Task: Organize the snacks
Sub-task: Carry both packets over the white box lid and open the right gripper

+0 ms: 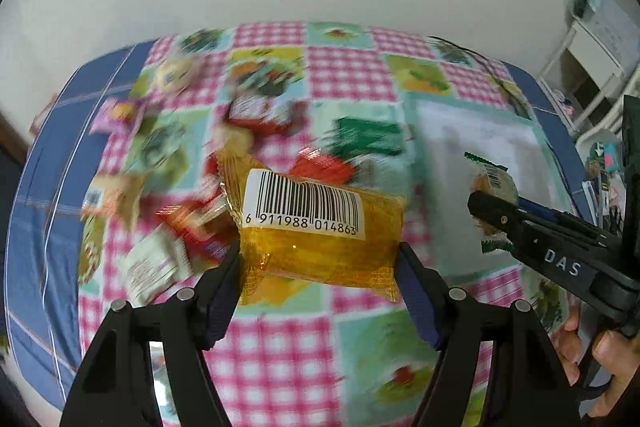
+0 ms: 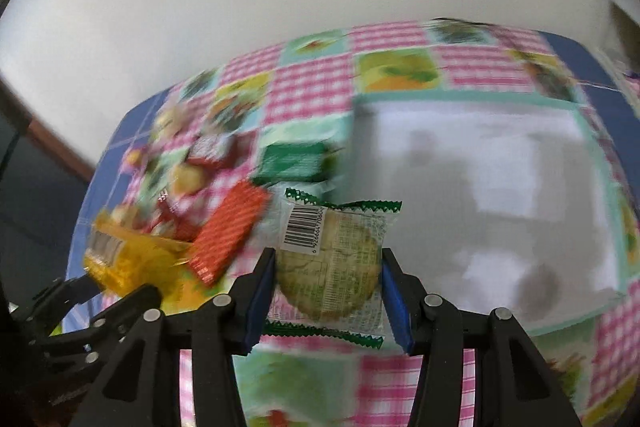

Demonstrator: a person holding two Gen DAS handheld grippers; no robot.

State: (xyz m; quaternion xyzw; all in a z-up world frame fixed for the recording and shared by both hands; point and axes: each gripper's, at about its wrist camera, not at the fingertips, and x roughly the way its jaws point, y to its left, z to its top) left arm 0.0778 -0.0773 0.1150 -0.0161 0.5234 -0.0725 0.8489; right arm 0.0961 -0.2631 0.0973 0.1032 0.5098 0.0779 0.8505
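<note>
My left gripper [image 1: 320,259] is shut on a yellow snack packet [image 1: 320,227] with a barcode label, held above the table. It also shows in the right wrist view [image 2: 132,259]. My right gripper [image 2: 328,275] is shut on a clear, green-edged packet with a round cookie [image 2: 332,267] inside, near the white tray [image 2: 500,195]. The right gripper and its cookie packet [image 1: 494,183] show at the right of the left wrist view, over the tray [image 1: 480,139]. A blurred pile of loose snacks [image 1: 256,115] lies at the left.
The table has a pink-check patchwork cloth [image 1: 280,347] over a blue one [image 1: 44,227]. An orange-red packet [image 2: 228,235] and a green packet [image 2: 292,159] lie beside the tray. A white wall is behind. A white shelf [image 1: 596,59] stands at the far right.
</note>
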